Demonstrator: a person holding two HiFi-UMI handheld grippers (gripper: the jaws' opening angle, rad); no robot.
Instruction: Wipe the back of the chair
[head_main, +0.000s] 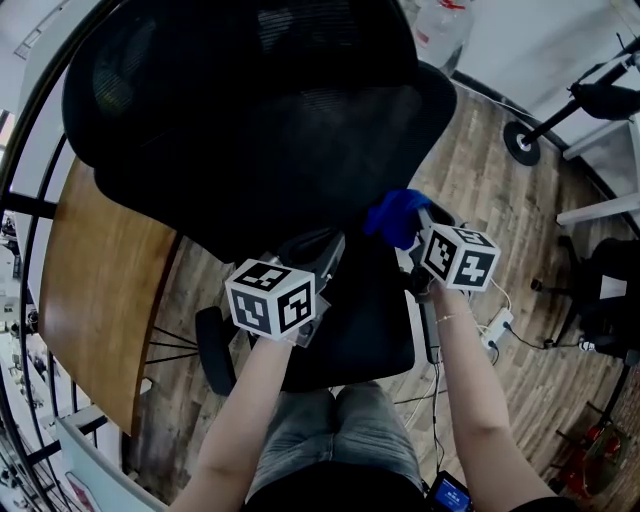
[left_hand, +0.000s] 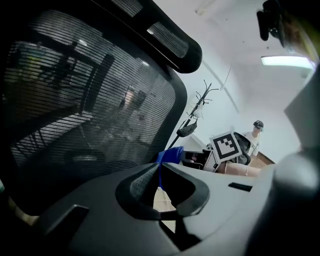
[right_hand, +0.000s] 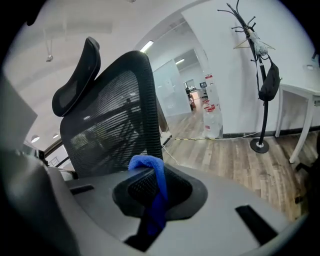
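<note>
The black mesh chair back (head_main: 250, 120) fills the top of the head view, with its headrest (right_hand: 75, 85) above in the right gripper view. My right gripper (head_main: 415, 222) is shut on a blue cloth (head_main: 395, 215), held at the chair back's lower right edge. In the right gripper view the cloth (right_hand: 150, 164) hangs between the jaws of that gripper (right_hand: 159, 192), just right of the mesh (right_hand: 115, 125). My left gripper (head_main: 322, 245) is low behind the chair back, jaws slightly apart with nothing in them. From the left gripper (left_hand: 162, 187) the mesh (left_hand: 75, 110) is close on the left and the cloth (left_hand: 170, 155) shows beyond.
A curved wooden tabletop (head_main: 95, 300) lies to the left. A coat stand (right_hand: 260, 75) with a hanging bag, its base (head_main: 522, 143) on the wood floor, stands at the right by a white table (head_main: 610, 140). A power strip (head_main: 495, 325) lies on the floor. A person (left_hand: 255, 142) stands far off.
</note>
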